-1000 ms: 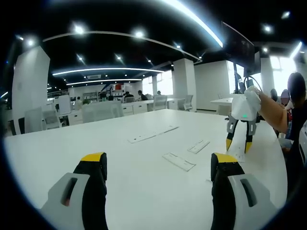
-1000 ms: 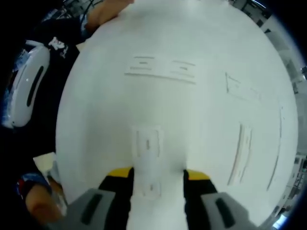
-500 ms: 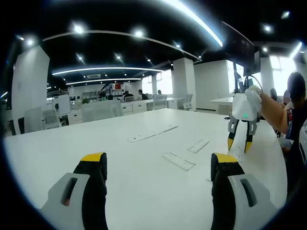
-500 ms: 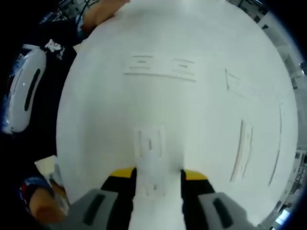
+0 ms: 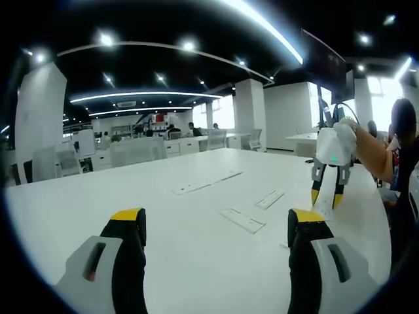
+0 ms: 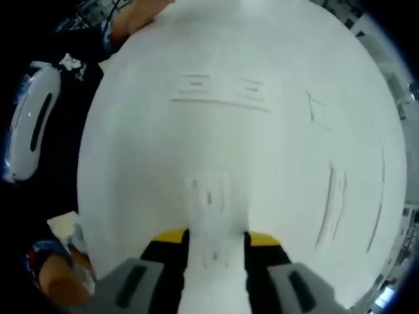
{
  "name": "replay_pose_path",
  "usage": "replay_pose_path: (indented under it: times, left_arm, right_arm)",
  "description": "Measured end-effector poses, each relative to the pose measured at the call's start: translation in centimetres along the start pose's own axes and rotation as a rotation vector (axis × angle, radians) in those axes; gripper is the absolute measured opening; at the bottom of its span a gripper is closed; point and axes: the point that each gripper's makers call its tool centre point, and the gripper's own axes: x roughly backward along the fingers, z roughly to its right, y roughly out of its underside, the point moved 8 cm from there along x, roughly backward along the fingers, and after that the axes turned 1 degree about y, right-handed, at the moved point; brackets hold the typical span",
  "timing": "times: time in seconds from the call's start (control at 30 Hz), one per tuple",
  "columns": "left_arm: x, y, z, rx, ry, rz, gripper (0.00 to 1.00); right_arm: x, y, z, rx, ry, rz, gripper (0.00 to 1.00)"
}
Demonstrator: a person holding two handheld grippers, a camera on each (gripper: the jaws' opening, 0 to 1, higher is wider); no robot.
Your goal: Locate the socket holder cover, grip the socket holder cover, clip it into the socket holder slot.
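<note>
The right gripper point(image 6: 214, 239) points straight down near the counter's point(image 5: 163, 216) edge, its fingers point(image 6: 169, 237) clenched on the socket holder cover point(image 6: 209, 209) (a flat white strip), likely for lifting. The left gripper point(image 5: 216, 226) waits low, fingers released, facing other strips point(image 5: 243, 220) mid-counter.

Left gripper point(image 5: 216, 229) level, jaws spread wide, right gripper point(image 6: 216, 239) pointing down, jaws narrowed, held by a hand point(image 5: 370, 147)

The socket holder cover point(image 6: 211, 219) is blurred; its near end is hidden between the right gripper point(image 6: 215, 238) tips at 6 o'clock.
</note>
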Motion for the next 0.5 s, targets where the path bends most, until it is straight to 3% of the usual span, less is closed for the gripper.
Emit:
replay_pose_path:
  times: [0.1, 0.5]
  left_arm:
    - [-0.04, 0.03, 0.06, 0.002, 0.003, -0.001, 0.88]
    - [-0.06, -0.01, -0.02, -0.002, 0.003, -0.004, 0.88]
  right_arm:
    - [-0.04, -0.22, -0.44, 0.060, 0.000, -0.002, 0.31]
    - [-0.04, -0.26, -0.26, 0.109, -0.002, 0.000, 0.30]
